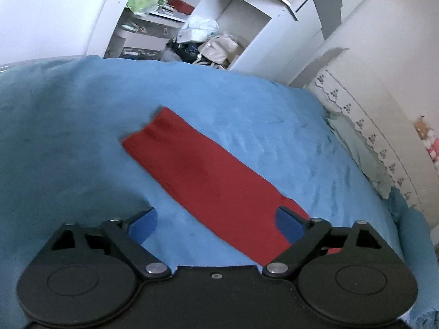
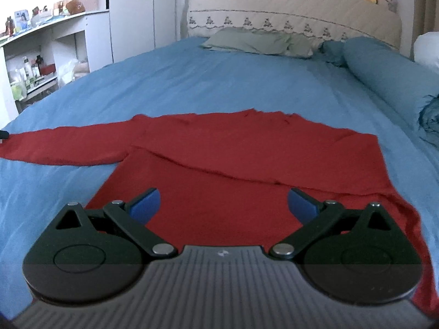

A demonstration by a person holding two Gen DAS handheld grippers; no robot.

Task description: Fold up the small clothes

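A red long-sleeved sweater (image 2: 247, 159) lies flat on the blue bedspread (image 2: 219, 76). Its right sleeve is folded across the body. Its left sleeve (image 2: 63, 145) stretches out to the left. In the left wrist view that sleeve (image 1: 203, 175) runs diagonally from the cuff at the far end down to my left gripper (image 1: 216, 219), which is open above its near part. My right gripper (image 2: 223, 204) is open and empty over the sweater's lower body.
A green pillow (image 2: 255, 42) and a rolled blue blanket (image 2: 384, 68) lie by the padded headboard (image 2: 288, 8), which carries soft toys. White shelves (image 1: 208, 27) with clutter stand beyond the bed's left side.
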